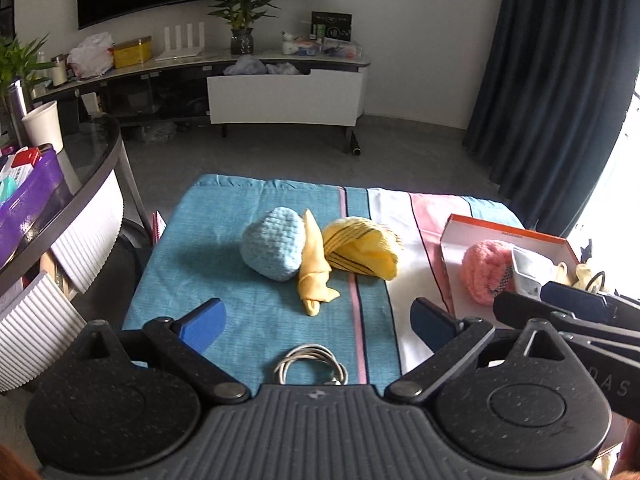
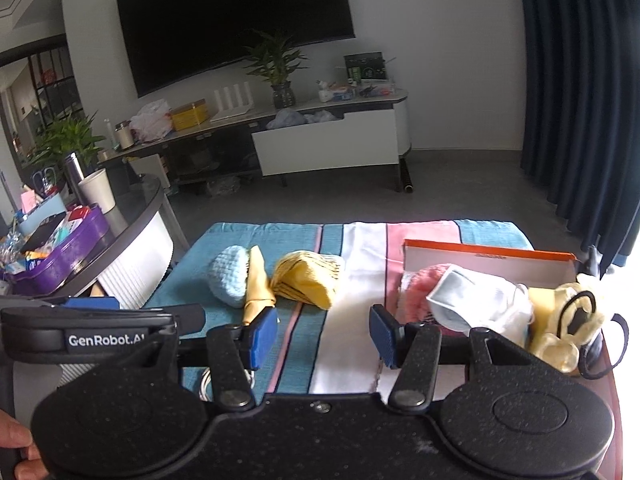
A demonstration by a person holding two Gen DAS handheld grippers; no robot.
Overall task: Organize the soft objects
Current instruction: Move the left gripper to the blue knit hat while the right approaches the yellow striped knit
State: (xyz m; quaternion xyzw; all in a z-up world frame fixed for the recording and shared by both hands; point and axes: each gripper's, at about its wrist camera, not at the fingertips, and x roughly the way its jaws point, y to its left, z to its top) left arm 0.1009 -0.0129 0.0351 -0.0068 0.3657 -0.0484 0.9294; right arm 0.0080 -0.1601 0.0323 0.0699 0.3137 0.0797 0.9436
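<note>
Soft items: one knitted blue ball [image 1: 272, 249], one rolled yellow cloth [image 1: 314, 276], one striped yellow knit [image 1: 362, 254], one fluffy pink piece [image 1: 486, 272] boxed. Left gripper [image 1: 320, 316], right gripper [image 2: 324, 332] wide, empty.

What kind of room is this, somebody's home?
Most likely a home living room: a large dark TV on the wall, a low media cabinet with a potted plant, and long dark curtains.
</note>
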